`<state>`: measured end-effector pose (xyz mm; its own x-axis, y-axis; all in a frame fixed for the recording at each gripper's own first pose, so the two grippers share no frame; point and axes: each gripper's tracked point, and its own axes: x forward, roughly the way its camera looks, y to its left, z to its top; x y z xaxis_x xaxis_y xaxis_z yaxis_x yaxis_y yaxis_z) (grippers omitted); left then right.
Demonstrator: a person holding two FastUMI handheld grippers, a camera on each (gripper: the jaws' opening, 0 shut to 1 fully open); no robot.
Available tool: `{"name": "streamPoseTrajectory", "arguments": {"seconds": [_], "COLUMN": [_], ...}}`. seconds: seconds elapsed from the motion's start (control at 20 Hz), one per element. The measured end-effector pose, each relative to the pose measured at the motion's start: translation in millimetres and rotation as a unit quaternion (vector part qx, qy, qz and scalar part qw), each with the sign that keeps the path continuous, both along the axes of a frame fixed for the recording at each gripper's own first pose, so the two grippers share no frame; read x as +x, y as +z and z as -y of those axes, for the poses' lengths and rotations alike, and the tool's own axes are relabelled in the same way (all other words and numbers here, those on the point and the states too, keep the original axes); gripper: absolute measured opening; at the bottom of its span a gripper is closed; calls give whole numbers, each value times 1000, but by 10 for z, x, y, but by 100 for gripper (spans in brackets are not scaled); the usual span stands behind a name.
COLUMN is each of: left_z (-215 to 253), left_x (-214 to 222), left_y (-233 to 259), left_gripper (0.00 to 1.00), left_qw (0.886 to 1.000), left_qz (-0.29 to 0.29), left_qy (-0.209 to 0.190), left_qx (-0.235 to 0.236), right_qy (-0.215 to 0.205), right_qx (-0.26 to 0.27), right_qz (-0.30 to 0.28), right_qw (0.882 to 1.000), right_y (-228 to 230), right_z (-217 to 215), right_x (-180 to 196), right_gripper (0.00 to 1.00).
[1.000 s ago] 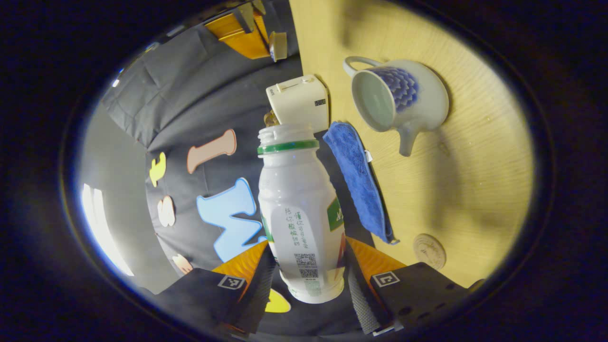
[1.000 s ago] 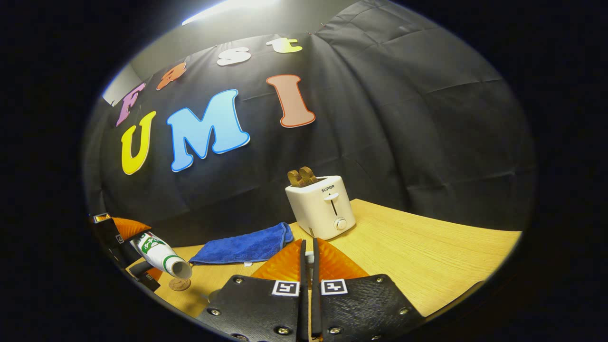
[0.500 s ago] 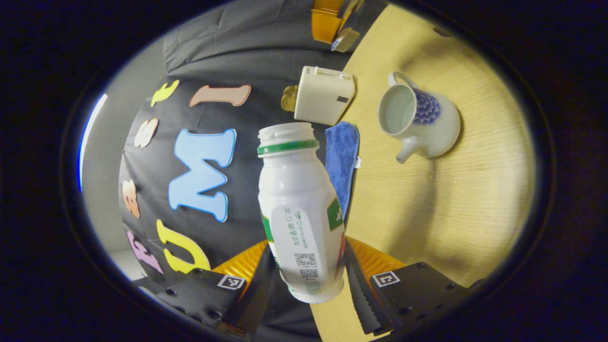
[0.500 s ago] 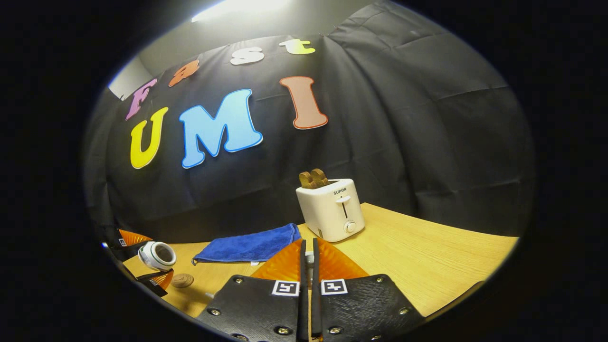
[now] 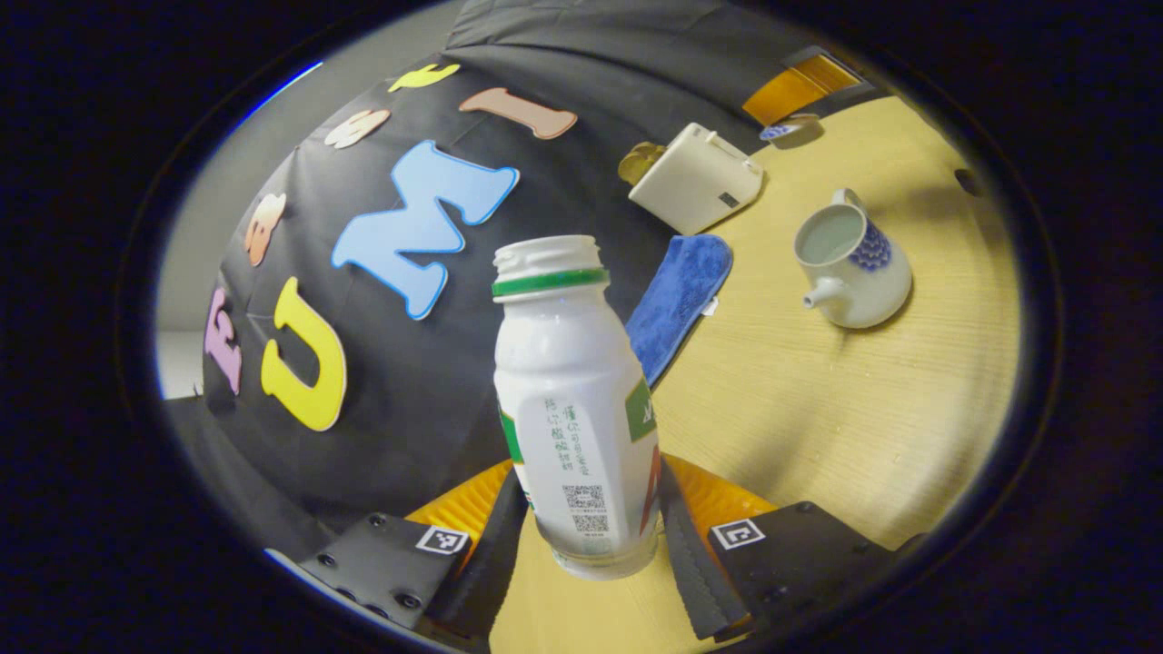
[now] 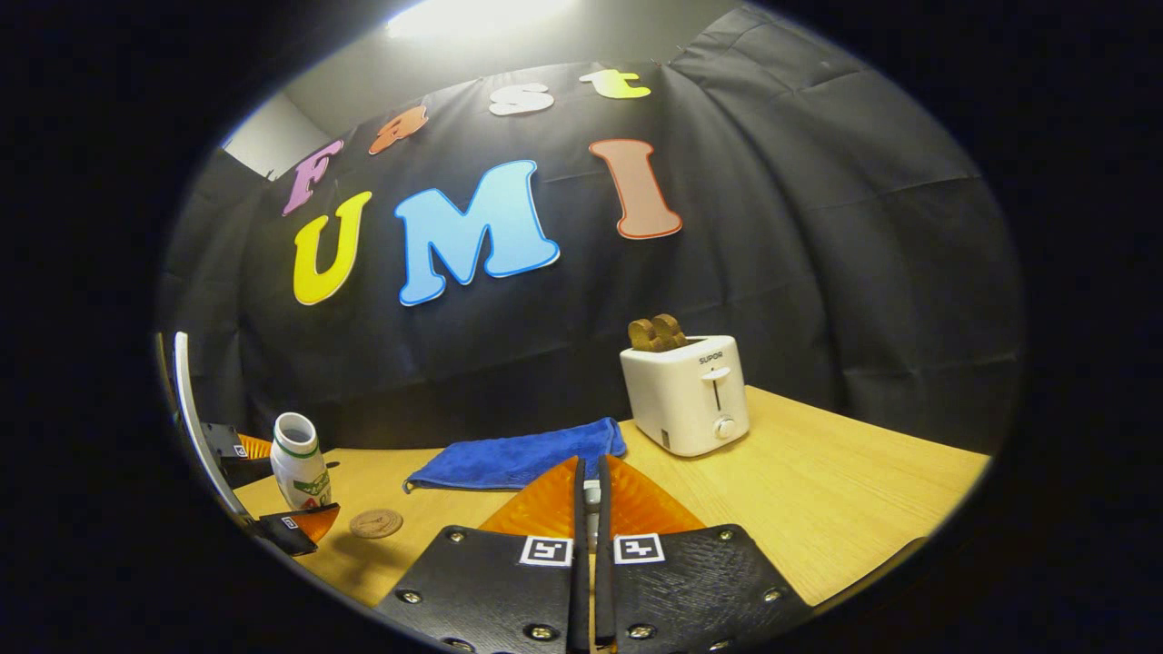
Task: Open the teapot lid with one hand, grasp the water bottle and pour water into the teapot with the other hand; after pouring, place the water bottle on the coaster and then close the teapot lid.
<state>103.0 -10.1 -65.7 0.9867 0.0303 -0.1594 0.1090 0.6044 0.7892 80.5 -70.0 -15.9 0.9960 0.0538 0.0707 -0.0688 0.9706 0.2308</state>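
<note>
My left gripper (image 5: 589, 509) is shut on the white water bottle (image 5: 572, 400), which has a green neck ring, no cap, and stands nearly upright. In the right gripper view the bottle (image 6: 298, 459) hangs just left of the round brown coaster (image 6: 376, 522), low over the table. The white teapot (image 5: 854, 268) with a blue pattern stands lidless on the wood, far right of the bottle. My right gripper (image 6: 591, 472) is shut on the lid's small knob (image 6: 591, 498). In the left gripper view that gripper (image 5: 800, 86) holds the teapot lid (image 5: 780, 132) behind the teapot.
A white toaster (image 6: 686, 395) with toast in it stands at the back of the wooden table (image 6: 818, 490). A blue cloth (image 6: 518, 459) lies between the toaster and the coaster. The black cloth wall closes off the back.
The bottle has swung from a tilt back to nearly upright and moved away from the teapot toward the coaster. The right gripper turned slightly left, still holding the lid.
</note>
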Motion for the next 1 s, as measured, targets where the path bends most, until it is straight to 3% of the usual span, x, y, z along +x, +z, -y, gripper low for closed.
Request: {"name": "streamPoseTrajectory", "arguments": {"seconds": [0.05, 0.1, 0.15, 0.25, 0.3, 0.35, 0.5, 0.6, 0.65, 0.75, 1.0], "left_z": [-45, -88, -114, -187, -218, -258, -335, -344, -345, -370, -371], "left_x": [-14, -30, -53, -71, -75, -89, -132, -168, -170, -201, -255], "left_y": [-24, -37, -46, -48, -27, -7, 88, 128, 152, 224, 372], "left_gripper": [88, 75, 88, 89, 82, 89, 89, 75, 75, 89, 88], "left_qw": [1000, 999, 997, 993, 992, 989, 983, 975, 971, 964, 955], "left_qz": [0, -3, -4, -2, 0, 1, 6, 8, 10, 16, 33], "left_qy": [9, 16, 23, 32, 36, 38, 42, 42, 42, 42, 35], "left_qx": [-24, -50, -74, -110, -124, -140, -180, -217, -236, -263, -292], "right_qy": [7, 14, 22, 41, 53, 67, 103, 112, 112, 116, 119], "right_qx": [-2, -6, -13, -26, -32, -37, -51, -64, -70, -74, -83], "right_qz": [-2, -4, -6, -6, -5, -5, -11, -18, -21, -27, -36], "right_qw": [1000, 1000, 1000, 999, 998, 997, 993, 991, 991, 990, 989], "right_y": [-22, -39, -55, -70, -75, -91, -154, -214, -245, -287, -355], "right_z": [-45, -93, -152, -288, -369, -453, -678, -746, -757, -788, -821], "right_x": [8, 8, 9, -2, -11, -25, -42, -34, -28, -14, 14], "right_gripper": [2, 2, 2, 2, 2, 2, 2, 2, 2, 2, 2]}}
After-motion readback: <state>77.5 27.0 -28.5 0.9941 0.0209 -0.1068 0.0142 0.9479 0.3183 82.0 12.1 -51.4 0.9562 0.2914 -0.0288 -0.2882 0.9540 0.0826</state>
